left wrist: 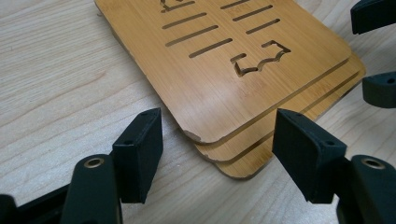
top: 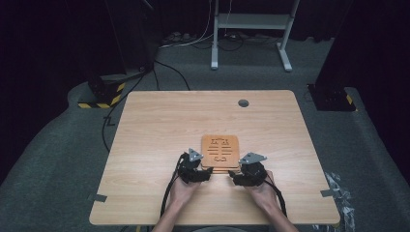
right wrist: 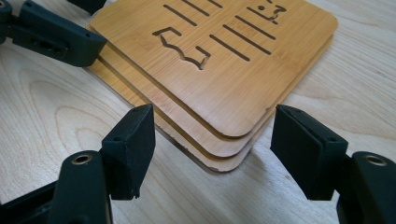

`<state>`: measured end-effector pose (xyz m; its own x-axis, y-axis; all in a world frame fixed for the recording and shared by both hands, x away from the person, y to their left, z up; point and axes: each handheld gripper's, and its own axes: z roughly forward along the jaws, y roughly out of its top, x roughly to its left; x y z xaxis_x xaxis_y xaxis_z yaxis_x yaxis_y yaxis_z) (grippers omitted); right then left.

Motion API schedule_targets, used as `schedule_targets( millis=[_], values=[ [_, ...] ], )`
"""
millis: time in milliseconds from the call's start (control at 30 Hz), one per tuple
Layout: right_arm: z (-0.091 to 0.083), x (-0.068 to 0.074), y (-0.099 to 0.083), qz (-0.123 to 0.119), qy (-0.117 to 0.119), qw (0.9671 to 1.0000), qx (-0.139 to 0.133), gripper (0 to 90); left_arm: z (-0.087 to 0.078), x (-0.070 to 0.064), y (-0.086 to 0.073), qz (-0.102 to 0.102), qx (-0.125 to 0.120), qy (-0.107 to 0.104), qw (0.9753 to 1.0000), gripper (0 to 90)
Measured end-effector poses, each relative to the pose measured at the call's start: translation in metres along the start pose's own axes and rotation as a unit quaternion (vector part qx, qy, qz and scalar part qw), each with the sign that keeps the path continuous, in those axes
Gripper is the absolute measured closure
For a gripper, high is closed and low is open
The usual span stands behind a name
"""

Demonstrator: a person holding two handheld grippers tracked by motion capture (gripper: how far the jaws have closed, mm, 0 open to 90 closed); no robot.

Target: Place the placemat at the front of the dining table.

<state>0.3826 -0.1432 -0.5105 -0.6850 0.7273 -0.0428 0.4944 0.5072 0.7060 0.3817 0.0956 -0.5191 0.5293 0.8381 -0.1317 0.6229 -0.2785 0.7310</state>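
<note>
— Looking at the high view, where did the work stand?

— Barely begun, by my judgement. The stack of bamboo boards (top: pixel 220 153) lay flat on the table (top: pixel 159 125), just below the middle of the frame, three thin boards with cut-out slots, fanned slightly so the lower two edges peeked out.

— And the grippers?

— The left gripper (top: pixel 205 175) sat at the stack's lower left corner, the right gripper (top: pixel 235 178) at its lower right corner. Both were released, jaws spread wide. In the left gripper view the left gripper (left wrist: pixel 217 151) straddled a rounded corner of the stack (left wrist: pixel 219 70) in mid-frame, neither jaw touching wood. In the right gripper view the right gripper (right wrist: pixel 212 149) framed the other near corner of the stack (right wrist: pixel 219 74) the same way, with the far gripper's dark jaw at the upper left of the frame.

— So nothing lifted?

— Nothing. No board was pinched, raised or parted from the others. Closing on a corner and taking a board off the pile all seemed left to do.
</note>
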Motion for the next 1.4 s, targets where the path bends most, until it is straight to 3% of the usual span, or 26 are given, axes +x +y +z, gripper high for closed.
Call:
schedule_targets(
  millis=[300,533,667,900,1167,1400],
  values=[
    [-0.008,-0.018,0.001,0.027,-0.009,0.9995,-0.016,30.7,-0.005,0.003,-0.001,-0.009,-0.008,-0.003,0.9999,33.1],
    [-0.011,-0.037,0.003,0.072,-0.028,0.9968,-0.021,30.5,-0.009,0.004,-0.002,-0.015,-0.015,-0.006,0.9998,32.9],
    [-0.005,-0.043,0.006,0.106,-0.035,0.9936,-0.017,30.5,-0.01,0.003,-0.004,-0.018,-0.017,-0.008,0.9997,32.9],
    [0.004,-0.041,0.005,0.102,-0.039,0.994,0.0,29.8,-0.011,0.004,-0.014,-0.04,-0.02,-0.009,0.9989,33.9],
    [0.007,-0.043,0.004,0.108,-0.053,0.9926,0.01,29.8,-0.009,0.002,-0.014,-0.04,-0.022,-0.021,0.9988,34.1],
    [0.009,-0.04,0.006,0.107,-0.05,0.9929,0.015,29.7,-0.009,0.001,-0.014,-0.039,-0.025,-0.026,0.9986,34.7]
  ],
)
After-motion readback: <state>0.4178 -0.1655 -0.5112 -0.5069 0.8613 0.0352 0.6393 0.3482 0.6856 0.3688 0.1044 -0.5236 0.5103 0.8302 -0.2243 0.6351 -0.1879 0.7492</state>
